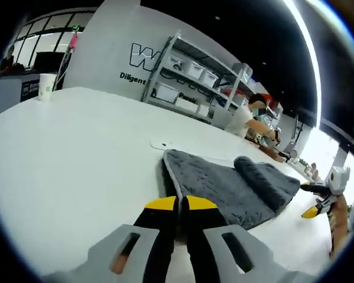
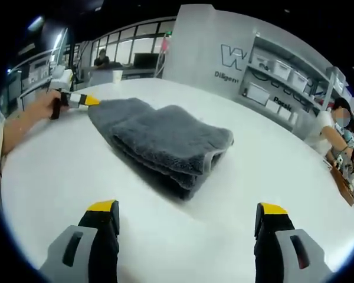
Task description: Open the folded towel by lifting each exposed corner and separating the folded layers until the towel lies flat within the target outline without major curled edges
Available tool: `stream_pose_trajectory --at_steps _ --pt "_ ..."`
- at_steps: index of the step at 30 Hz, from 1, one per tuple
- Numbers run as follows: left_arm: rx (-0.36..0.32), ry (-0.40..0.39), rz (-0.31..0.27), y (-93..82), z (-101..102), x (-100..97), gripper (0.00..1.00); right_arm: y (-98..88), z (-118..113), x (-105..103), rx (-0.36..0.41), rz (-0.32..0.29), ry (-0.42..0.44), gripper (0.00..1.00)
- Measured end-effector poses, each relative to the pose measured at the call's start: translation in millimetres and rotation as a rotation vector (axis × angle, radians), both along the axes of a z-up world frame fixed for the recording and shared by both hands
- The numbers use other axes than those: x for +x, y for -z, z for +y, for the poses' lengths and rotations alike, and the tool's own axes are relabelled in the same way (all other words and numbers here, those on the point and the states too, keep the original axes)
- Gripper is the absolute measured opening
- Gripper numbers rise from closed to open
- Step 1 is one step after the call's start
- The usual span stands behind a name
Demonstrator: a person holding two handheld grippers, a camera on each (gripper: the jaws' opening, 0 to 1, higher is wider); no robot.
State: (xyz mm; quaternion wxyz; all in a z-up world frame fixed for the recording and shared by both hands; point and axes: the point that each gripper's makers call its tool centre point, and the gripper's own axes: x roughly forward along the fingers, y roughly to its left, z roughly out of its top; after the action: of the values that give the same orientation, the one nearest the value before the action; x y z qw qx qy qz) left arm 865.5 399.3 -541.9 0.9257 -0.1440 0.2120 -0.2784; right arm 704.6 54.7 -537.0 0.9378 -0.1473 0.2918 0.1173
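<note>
— While the grey towel [image 2: 165, 147] lies folded in thick layers on the white counter [image 2: 224, 236], where do the two grippers stand?

— The left gripper [image 1: 181, 203] is clenched at the towel's near corner, its yellow-tipped jaws pressed together right where the edge [image 1: 172, 174] meets them; whether cloth is actually pinched between them cannot be told. The right gripper [image 2: 189, 207] hangs released, jaws wide apart, just short of the folded end and touching nothing.

— How far along does the unfolding look?

— Barely begun, by the look of it. One layer is spread flat toward the left gripper, but a fat rolled fold [image 1: 262, 177] sits on top at the far side. No target outline can be made out. The stacked layers remain to be separated and flattened.
</note>
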Motion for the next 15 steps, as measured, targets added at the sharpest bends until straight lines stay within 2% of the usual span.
stream_pose_trajectory --at_steps 3,7,15 --pt "-0.003 -0.001 0.020 3.1 3 -0.8 0.03 0.4 0 0 0.000 0.002 0.001 0.95" --pt "0.021 -0.025 0.007 2.8 13 0.2 0.03 0.8 -2 0 0.003 0.003 0.005 0.95" --pt "0.021 -0.053 0.025 6.9 32 -3.8 0.03 3.5 -2 0 -0.004 0.014 -0.001 0.95"
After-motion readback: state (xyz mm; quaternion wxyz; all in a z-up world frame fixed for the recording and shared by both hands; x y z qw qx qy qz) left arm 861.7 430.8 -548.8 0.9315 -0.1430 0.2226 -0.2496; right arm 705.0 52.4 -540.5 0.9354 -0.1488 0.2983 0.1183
